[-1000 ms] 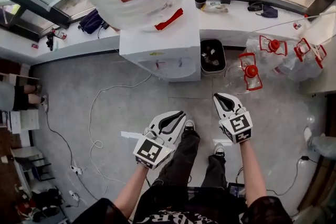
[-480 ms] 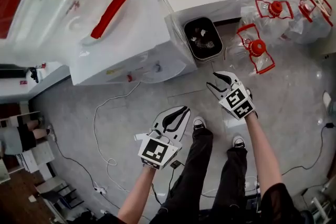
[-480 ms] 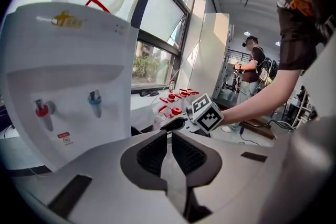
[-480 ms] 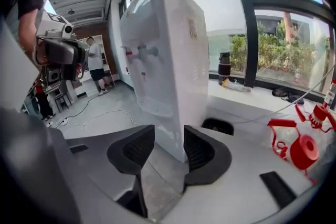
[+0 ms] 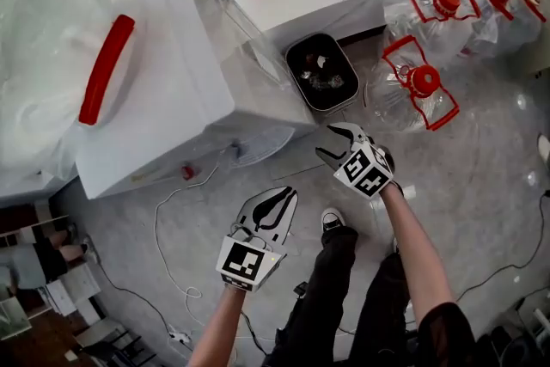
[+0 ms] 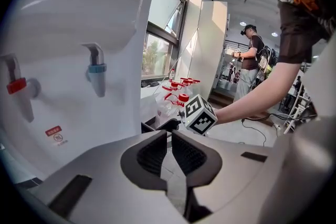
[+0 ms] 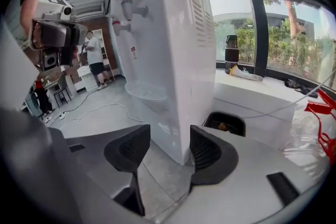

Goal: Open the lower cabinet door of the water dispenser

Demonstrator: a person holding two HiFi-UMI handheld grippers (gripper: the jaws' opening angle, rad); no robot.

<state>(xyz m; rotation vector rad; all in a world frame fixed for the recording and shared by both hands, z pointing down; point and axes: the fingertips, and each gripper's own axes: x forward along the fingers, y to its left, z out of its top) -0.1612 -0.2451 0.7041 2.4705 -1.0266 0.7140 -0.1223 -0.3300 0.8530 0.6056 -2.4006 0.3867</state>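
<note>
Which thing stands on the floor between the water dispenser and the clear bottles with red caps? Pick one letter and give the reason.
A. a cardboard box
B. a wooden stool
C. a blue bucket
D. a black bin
D: the head view shows a black bin with scraps in it on the floor beside the white water dispenser, and the clear, red-capped bottles lie on its other side.

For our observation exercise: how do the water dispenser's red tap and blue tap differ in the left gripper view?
The red tap sits left, the blue tap right. The red tap's collar is red, the blue tap's blue. A red sticker sits nearer the red tap than the blue tap. Both point down from the water dispenser.
</note>
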